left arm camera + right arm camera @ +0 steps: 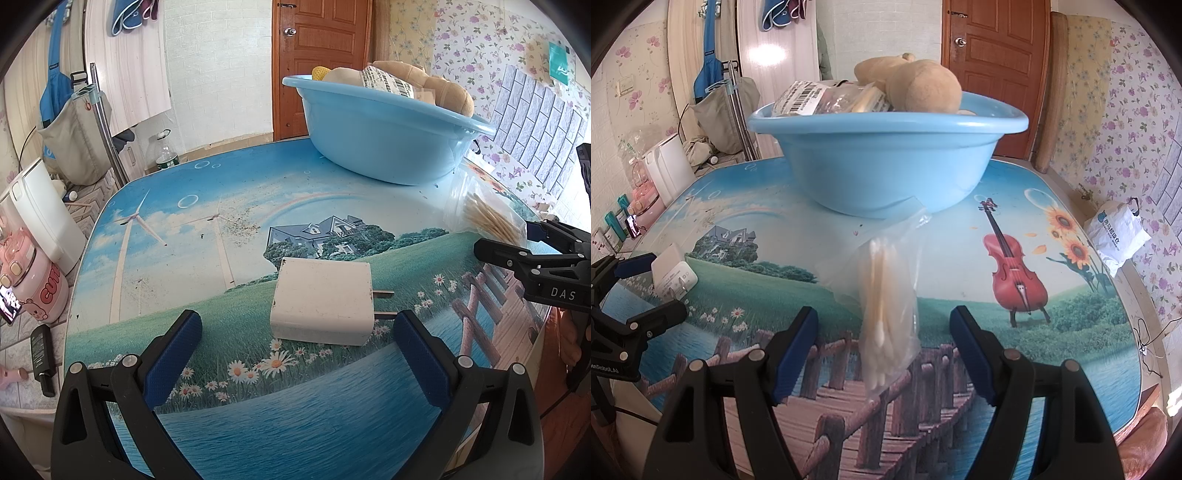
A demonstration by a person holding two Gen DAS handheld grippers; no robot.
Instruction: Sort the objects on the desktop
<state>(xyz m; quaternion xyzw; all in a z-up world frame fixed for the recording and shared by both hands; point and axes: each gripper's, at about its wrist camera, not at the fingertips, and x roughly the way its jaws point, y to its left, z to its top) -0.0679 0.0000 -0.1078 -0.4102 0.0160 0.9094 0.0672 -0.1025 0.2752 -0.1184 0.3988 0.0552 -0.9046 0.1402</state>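
Hovering with both sets of jaws wide and empty, we line each up on its own target: left gripper (297,325) faces the white charger (321,301), right gripper (884,341) straddles the cotton-swab bag (886,295), both near the far blue basin (886,162) collecting sorted items.

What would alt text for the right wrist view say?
A clear bag of cotton swabs lies on a picture-printed table between the open right gripper fingers, untouched. Behind stands a blue basin holding a plush toy; the left gripper frames a white charger.
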